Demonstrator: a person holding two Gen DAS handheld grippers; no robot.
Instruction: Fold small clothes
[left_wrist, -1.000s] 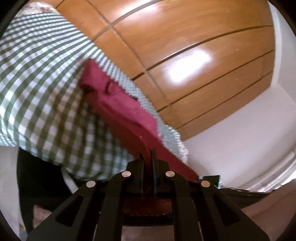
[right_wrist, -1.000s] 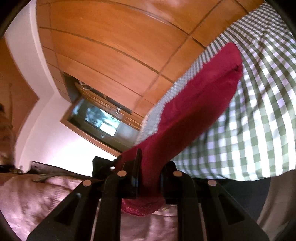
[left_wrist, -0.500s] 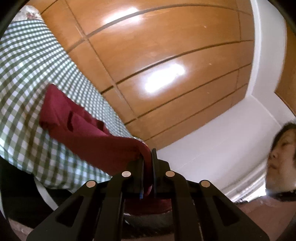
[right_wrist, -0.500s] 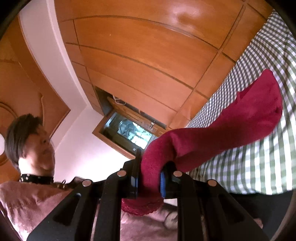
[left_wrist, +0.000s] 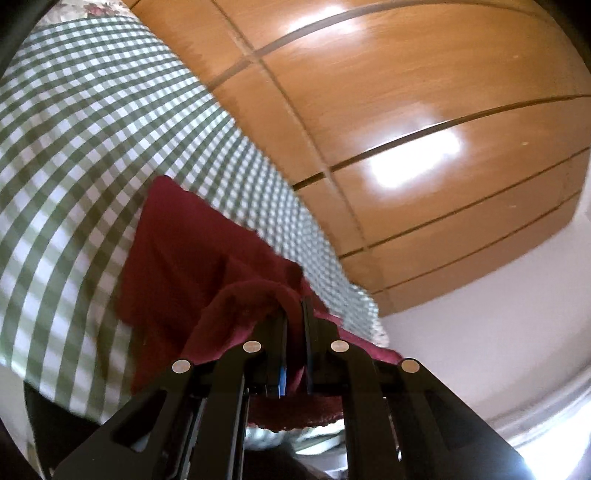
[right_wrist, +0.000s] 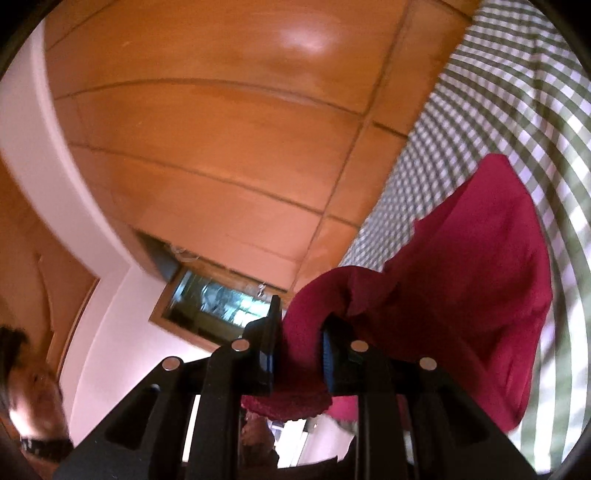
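1. Since the earlier frames, both ends of the dark red fabric garment (left_wrist: 173, 266) are bunching closer together over the green-and-white checked cloth (left_wrist: 74, 147).
2. Left gripper (left_wrist: 294, 325) is clamping fully shut on one scalloped edge.
3. Right gripper (right_wrist: 297, 332), jaws just easing wider, is pinching a thick fold of the garment.
4. Only the right view is showing a wood-framed window (right_wrist: 218, 302).

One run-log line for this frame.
left tool: shut on red garment | right tool: gripping it, jaws just opening | backdrop: checked cloth
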